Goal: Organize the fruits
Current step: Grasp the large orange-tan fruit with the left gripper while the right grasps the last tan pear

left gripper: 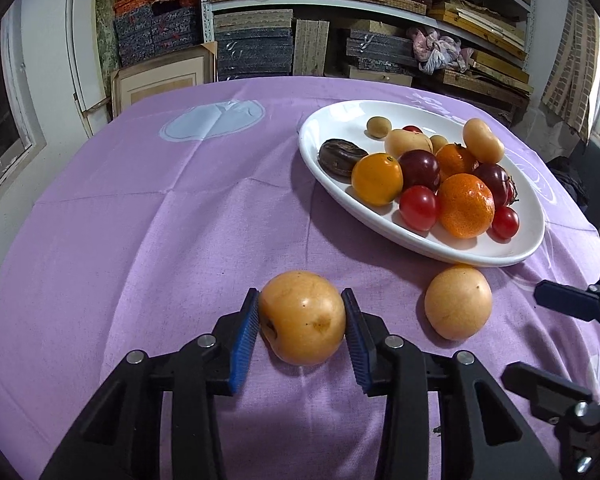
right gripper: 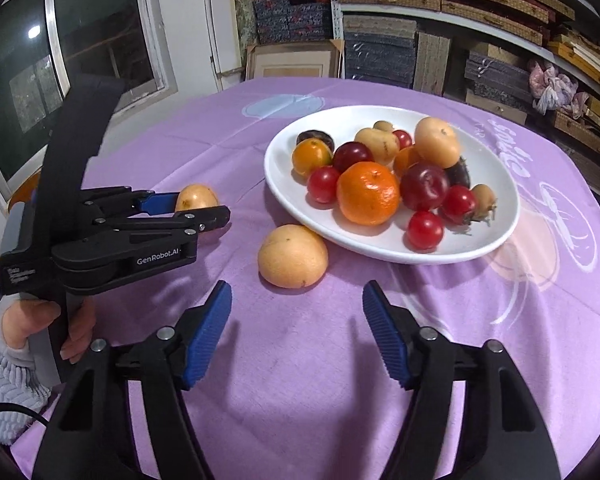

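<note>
My left gripper (left gripper: 302, 312) is shut on a tan round fruit (left gripper: 302, 318) low over the purple tablecloth; it also shows in the right wrist view (right gripper: 196, 205) with the fruit (right gripper: 195, 197) between its fingers. A second tan fruit (left gripper: 458, 305) (right gripper: 293, 256) lies on the cloth beside the white plate (left gripper: 328, 120) (right gripper: 278, 160). The plate holds oranges (right gripper: 367, 193), red tomatoes, dark plums and several tan fruits. My right gripper (right gripper: 296, 306) is open and empty, just short of the second tan fruit.
The purple cloth (left gripper: 160, 220) covers a round table. Shelves with stacked boxes (left gripper: 260, 40) stand behind it. A window (right gripper: 80, 40) is at the left. The person's hand (right gripper: 44, 328) holds the left gripper's handle.
</note>
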Tool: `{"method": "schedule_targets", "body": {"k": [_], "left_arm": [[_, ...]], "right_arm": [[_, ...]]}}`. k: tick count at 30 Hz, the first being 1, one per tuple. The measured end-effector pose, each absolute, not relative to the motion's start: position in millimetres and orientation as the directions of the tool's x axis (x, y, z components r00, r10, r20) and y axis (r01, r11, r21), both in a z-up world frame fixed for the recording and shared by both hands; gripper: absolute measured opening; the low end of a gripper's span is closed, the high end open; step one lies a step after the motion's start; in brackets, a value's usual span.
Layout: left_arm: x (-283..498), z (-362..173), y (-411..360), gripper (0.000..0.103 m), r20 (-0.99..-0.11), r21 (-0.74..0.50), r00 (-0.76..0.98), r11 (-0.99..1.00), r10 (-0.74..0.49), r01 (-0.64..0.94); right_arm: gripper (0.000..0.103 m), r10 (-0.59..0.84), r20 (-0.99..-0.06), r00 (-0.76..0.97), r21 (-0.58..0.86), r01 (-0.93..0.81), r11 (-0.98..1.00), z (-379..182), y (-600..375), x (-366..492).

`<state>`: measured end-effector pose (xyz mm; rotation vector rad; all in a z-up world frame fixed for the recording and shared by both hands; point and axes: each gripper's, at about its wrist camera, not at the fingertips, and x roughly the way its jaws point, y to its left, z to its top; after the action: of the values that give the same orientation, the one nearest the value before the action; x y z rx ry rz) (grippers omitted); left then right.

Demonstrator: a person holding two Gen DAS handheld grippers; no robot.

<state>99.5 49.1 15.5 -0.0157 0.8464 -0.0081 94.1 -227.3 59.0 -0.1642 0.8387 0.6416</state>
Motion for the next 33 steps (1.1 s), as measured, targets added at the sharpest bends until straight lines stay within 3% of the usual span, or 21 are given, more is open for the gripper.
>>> {"method": "schedule_targets", "body": {"k": [26, 29, 33], "left_arm": [[103, 14, 51, 0.042, -0.771, -0.031, 0.637, 0.999, -0.015, -0.014], [103, 13, 51, 0.042, -0.774, -0.029, 0.633, 0.999, -0.014, -0.014], [103, 13, 51, 0.042, -0.775, -0.028, 0.632, 1.000, -0.012, -0.014]], "right_arm": [[0.065, 0.353, -0.799, 0.487, 0.030, -0.554, 0.832, 29, -176, 132], [0.062, 0.354, -0.798, 0.488, 0.032, -0.552, 0.833, 29, -175, 131], [0.047, 0.365, -0.792, 0.489, 0.029, -0.567, 0.823, 31, -177, 126]]}}
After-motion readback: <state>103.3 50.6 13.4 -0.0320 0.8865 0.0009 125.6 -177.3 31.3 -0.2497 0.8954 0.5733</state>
